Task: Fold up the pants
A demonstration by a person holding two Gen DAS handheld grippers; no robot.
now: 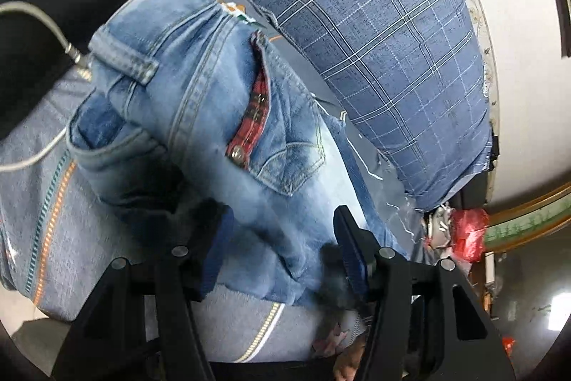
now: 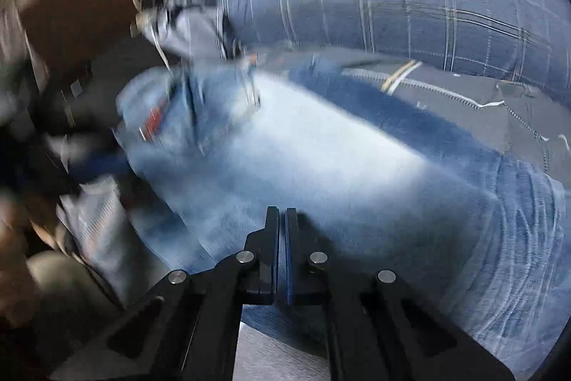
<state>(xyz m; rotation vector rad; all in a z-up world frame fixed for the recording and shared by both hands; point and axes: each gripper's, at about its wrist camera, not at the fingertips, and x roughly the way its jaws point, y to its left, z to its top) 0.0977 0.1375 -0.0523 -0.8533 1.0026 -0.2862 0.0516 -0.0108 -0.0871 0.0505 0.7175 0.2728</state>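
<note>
2 grippers work over 1 pair of faded blue jeans (image 1: 200, 102) lying bunched on a grey bedcover (image 1: 46, 174) w/ orange and teal stitched stripes. Left gripper (image 1: 282, 245) has its jaws parted, 1 finger each side of a thick fold of denim near the cover's near edge; the pads' contact w/ the cloth is blurred, so can't tell if they press it or just straddle it. Above the fold, a back pocket w/ red plaid lining (image 1: 255, 109) and a metal snap, plus a belt loop twd the waistband at the left. Right gripper (image 2: 282, 220) is clenched, pads together, tips against the pale worn leg of the jeans (image 2: 321, 159); whether any denim is pinched between them can't be told. Blue plaid pillow (image 1: 374, 34) lies along the cover's far side, just beyond the jeans. Right view is heavily motion-blurred at its left.
</note>
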